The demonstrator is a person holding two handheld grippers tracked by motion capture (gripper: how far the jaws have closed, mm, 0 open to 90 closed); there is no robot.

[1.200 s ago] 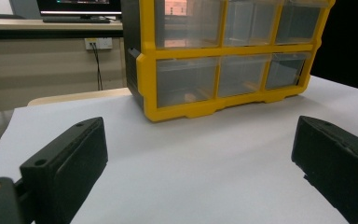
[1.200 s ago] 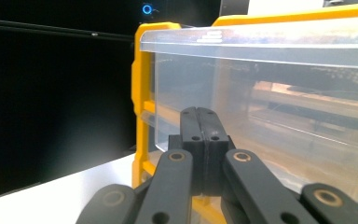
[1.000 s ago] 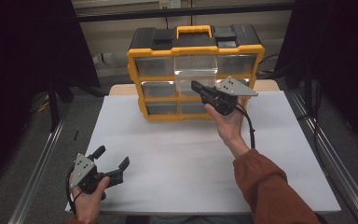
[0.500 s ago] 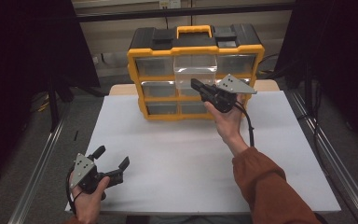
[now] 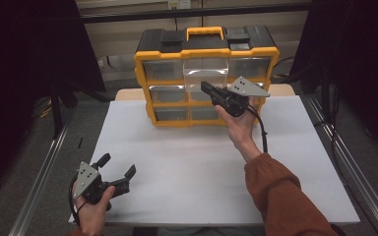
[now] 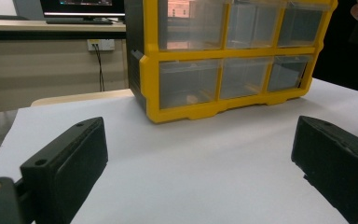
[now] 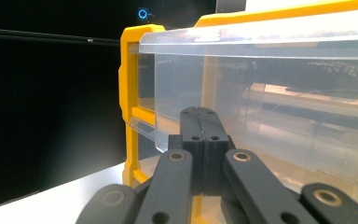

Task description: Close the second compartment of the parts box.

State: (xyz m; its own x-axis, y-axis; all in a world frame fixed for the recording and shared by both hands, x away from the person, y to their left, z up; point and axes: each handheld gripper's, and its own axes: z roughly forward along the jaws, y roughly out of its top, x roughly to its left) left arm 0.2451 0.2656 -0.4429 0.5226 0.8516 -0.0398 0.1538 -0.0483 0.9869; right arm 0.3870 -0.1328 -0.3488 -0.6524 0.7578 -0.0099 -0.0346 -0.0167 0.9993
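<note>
Nothing has moved: right gripper [image 5: 207, 89], fingers pinched together, holds the half-out drawer [image 5: 205, 74]; left gripper [image 5: 115, 168] rests wide open, empty. Next: pull straight.

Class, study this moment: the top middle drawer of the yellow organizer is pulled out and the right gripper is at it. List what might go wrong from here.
1. The clear drawer juts out of the yellow organizer; pulled further, it might slide free and drop.
2. The right gripper has its jaws shut just below the drawer's front edge; a careless lift may knock it.
3. The left gripper rests open, far from the organizer, so nothing braces the case if it tips or slides.
</note>
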